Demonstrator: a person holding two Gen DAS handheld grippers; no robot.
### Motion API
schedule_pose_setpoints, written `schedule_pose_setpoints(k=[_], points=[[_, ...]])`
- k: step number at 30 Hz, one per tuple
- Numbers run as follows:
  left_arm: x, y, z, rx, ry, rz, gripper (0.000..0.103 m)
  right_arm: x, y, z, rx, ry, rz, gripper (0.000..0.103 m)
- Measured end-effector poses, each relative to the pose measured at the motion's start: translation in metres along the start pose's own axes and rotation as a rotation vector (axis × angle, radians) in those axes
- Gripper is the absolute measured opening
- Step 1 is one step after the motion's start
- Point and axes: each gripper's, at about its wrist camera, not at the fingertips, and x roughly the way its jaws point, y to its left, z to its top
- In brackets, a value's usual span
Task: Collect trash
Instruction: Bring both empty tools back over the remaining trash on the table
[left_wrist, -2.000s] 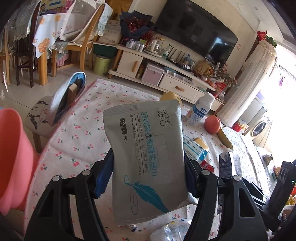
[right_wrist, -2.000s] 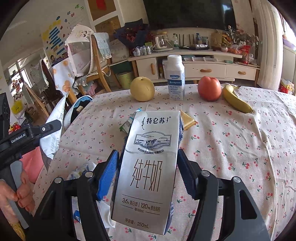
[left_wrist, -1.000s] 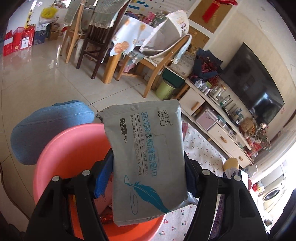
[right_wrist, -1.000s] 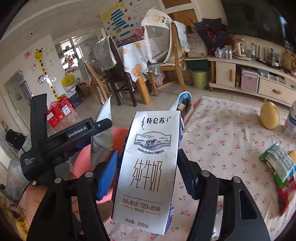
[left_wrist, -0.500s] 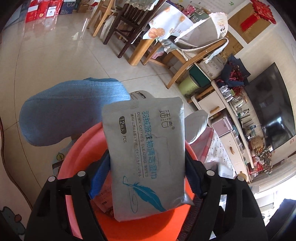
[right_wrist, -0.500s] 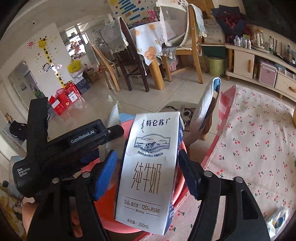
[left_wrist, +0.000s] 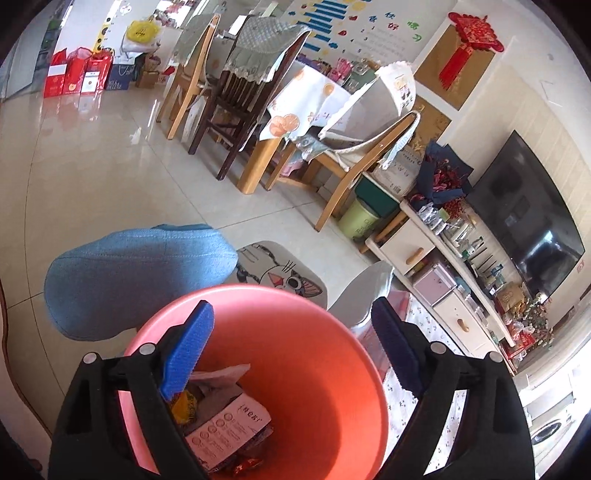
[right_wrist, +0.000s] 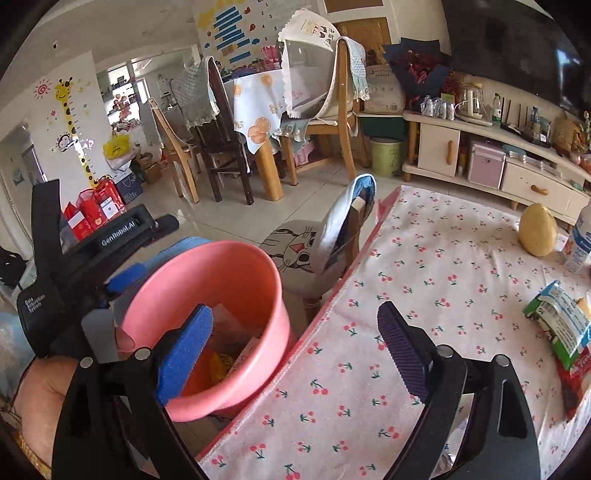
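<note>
A pink bin (left_wrist: 314, 369) stands beside the table and holds wrappers and a carton (left_wrist: 225, 417). My left gripper (left_wrist: 291, 354) hangs open and empty right over the bin's mouth. In the right wrist view the bin (right_wrist: 221, 273) is at lower left with the left gripper (right_wrist: 110, 240) above its far rim. My right gripper (right_wrist: 295, 347) is open and empty, between the bin and the edge of the cherry-print tablecloth (right_wrist: 424, 295). Green and red snack wrappers (right_wrist: 561, 328) lie at the table's right edge.
A cat-print stool (right_wrist: 295, 247) and a chair back with a blue cover (right_wrist: 351, 221) stand beside the bin. A blue cushion (left_wrist: 140, 273) is left of it. A pear (right_wrist: 537, 230) and a white bottle (right_wrist: 580, 243) stand on the table's far side.
Both grippers have opened. The grey wipes packet has left my left gripper and the milk carton has left my right gripper; both hang over the pink bin area.
</note>
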Motion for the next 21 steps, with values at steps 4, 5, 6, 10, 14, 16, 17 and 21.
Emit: schedule_pose_setpoints(k=[4,5,6,10,14,16,17,21], points=[[-0.008,-0.023,-0.005,0.083,-0.076,-0.062,0.093,-0.021,-0.009,-0.013,-0.066,-0.063,-0.056,0.095],[-0.01,-0.028,-0.007,0.105,-0.082,-0.076,0.094,-0.025,-0.01,-0.016,-0.087,-0.078,-0.068,0.096],[-0.011,-0.035,-0.009,0.132,-0.081,-0.092,0.095,-0.03,-0.012,-0.02,-0.105,-0.09,-0.08,0.097],[-0.016,-0.059,-0.019,0.276,-0.076,-0.047,0.095,-0.048,-0.02,-0.033,-0.169,-0.117,-0.154,0.098],[-0.017,-0.078,-0.028,0.346,-0.041,-0.038,0.095,-0.059,-0.029,-0.042,-0.204,-0.116,-0.208,0.098],[-0.019,-0.086,-0.033,0.361,-0.022,-0.047,0.095,-0.064,-0.034,-0.044,-0.203,-0.122,-0.215,0.098],[-0.02,-0.09,-0.036,0.372,-0.02,-0.048,0.095,-0.067,-0.036,-0.045,-0.203,-0.122,-0.22,0.098],[-0.02,-0.108,-0.048,0.429,0.008,-0.052,0.095,-0.074,-0.047,-0.051,-0.204,-0.119,-0.256,0.098]])
